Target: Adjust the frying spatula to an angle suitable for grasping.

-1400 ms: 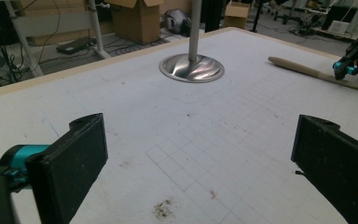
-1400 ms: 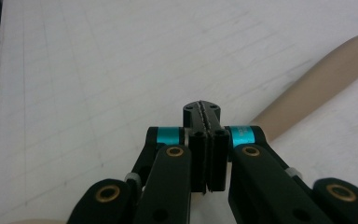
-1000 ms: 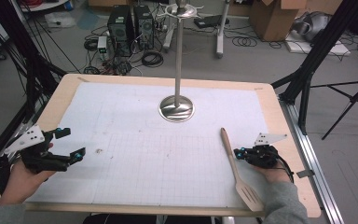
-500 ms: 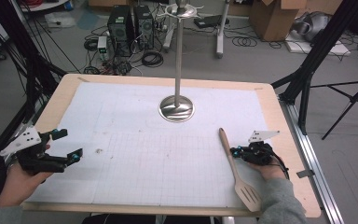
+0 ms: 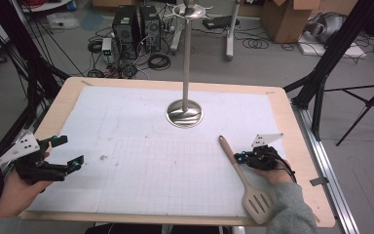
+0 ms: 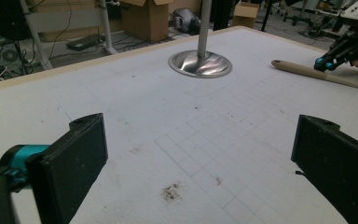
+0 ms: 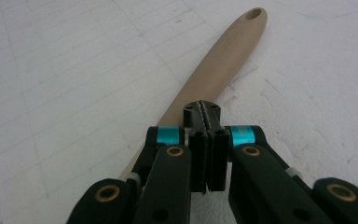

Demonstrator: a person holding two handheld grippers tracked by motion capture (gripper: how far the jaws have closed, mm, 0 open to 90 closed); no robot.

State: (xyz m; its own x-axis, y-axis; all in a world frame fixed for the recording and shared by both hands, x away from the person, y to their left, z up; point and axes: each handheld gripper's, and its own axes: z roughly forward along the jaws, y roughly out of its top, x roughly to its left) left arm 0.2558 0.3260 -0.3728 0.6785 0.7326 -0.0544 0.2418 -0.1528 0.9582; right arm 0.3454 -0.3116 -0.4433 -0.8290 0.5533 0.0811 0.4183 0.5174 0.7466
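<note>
Black jaws of the right claw (image 7: 206, 140) are pressed flat together with nothing between them, their tips hovering right over the handle of the spatula (image 7: 214, 70); whether they touch it cannot be told. In the high view the right claw (image 5: 240, 157) sits at the right side of the surface (image 5: 58, 97), just beside the handle's middle, its grey plate standing up behind it and the hand (image 5: 275, 170) under it in a grey sleeve.

The spatula (image 5: 241, 170) lies flat on the white gridded sheet (image 5: 141, 161). Its handle end with the hanging hole points toward the far side, and its slotted blade lies near the front edge, close to the sleeve. From the left claw's camera the handle (image 6: 326, 77) shows at the upper right, with the right claw (image 6: 328, 60) at it.

The left claw (image 5: 65, 153) is at the left edge of the surface, well apart from the spatula. Its jaws stand wide open and hold nothing, with bare sheet between them and a small brownish stain (image 6: 171, 191) on the paper ahead.

Farther out, a metal stand (image 5: 185, 113) rests its round base on the sheet near the far middle, its thin pole rising upright. Beyond the surface the floor carries cables, computer towers (image 5: 136, 24) and cardboard boxes (image 5: 285, 17).
</note>
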